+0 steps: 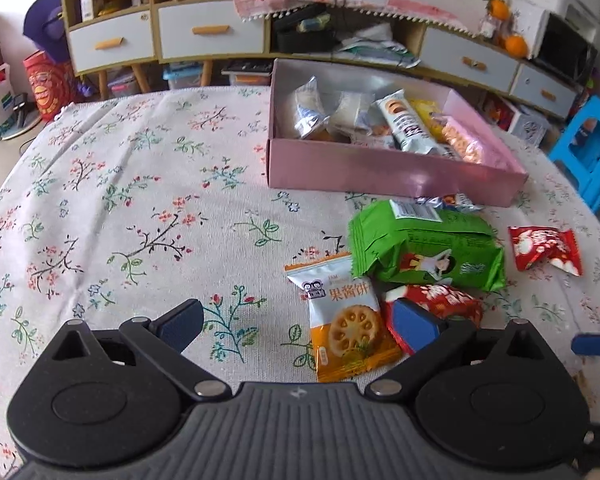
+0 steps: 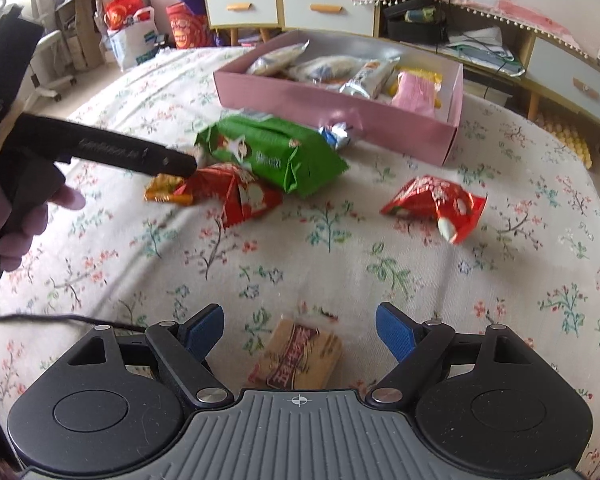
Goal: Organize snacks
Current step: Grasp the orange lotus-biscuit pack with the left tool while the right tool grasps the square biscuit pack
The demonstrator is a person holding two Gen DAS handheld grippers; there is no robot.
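Snacks scattered near pink box (image 1: 380,168), left gripper (image 1: 300,328) fingers apart around orange biscuit packet (image 1: 348,328), right gripper (image 2: 300,332) fingers apart above brown packet (image 2: 296,356).

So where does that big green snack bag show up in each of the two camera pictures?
Left wrist view: the green snack bag lies right of centre, just in front of the pink box.
Right wrist view: the green snack bag lies left of centre, upper half.
Shared landmark: the pink box, directly behind it.
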